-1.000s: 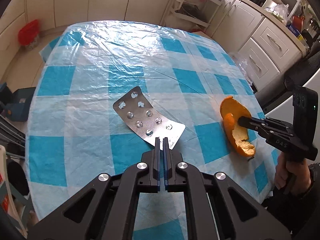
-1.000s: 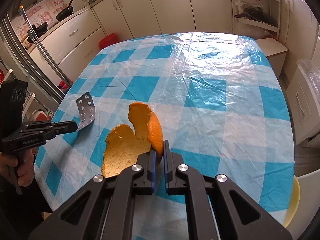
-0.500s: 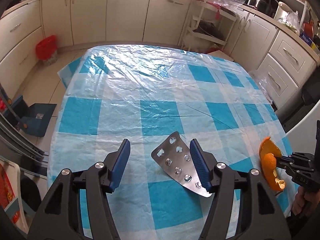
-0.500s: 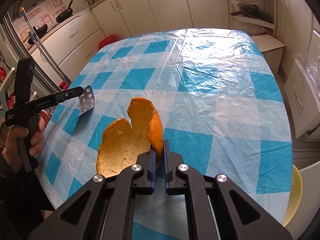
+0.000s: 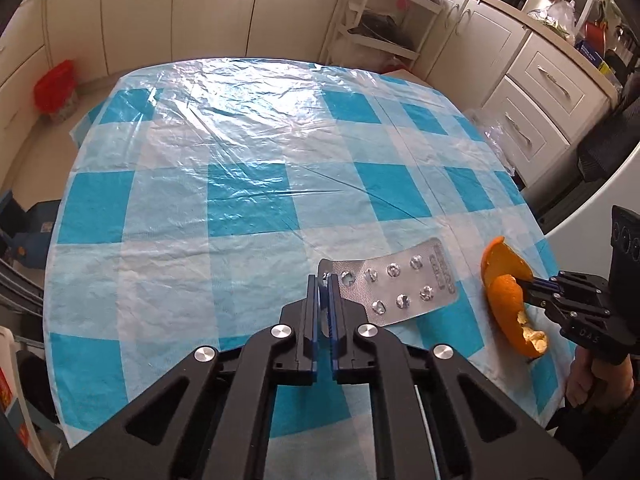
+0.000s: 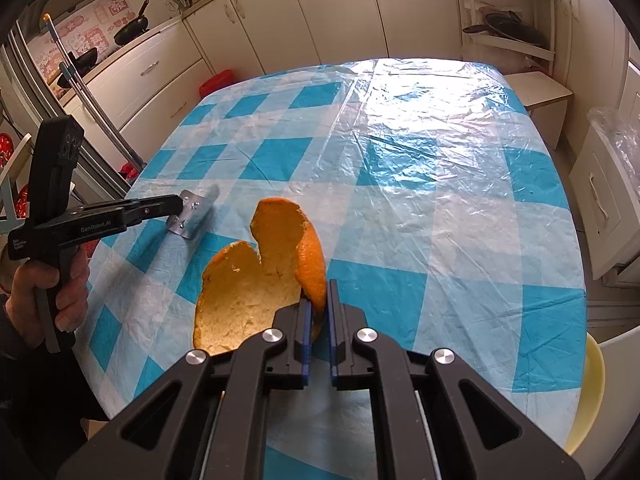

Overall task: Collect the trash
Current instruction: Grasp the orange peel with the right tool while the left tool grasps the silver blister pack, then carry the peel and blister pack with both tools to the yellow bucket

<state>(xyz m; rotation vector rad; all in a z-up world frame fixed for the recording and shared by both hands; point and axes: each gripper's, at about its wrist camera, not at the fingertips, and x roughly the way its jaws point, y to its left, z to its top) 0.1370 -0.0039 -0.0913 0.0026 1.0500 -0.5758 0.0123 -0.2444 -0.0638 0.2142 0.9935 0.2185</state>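
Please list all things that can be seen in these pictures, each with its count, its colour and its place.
blister pack: one, silver, at the near edge of the table, one end pinched in the left tool
orange peel: one, orange outside and pale inside, near edge of the table, held in the right tool
tablecloth: one, blue and white checks under clear plastic, covers the table
cabinets: several, cream, along the walls behind the table
red container: one, red, on the floor by the cabinets
pans: two, black, on the counter at far left
left tool: one, black, shut on the blister pack
right tool: one, black, shut on the orange peel
hand: one, around the left tool's handle
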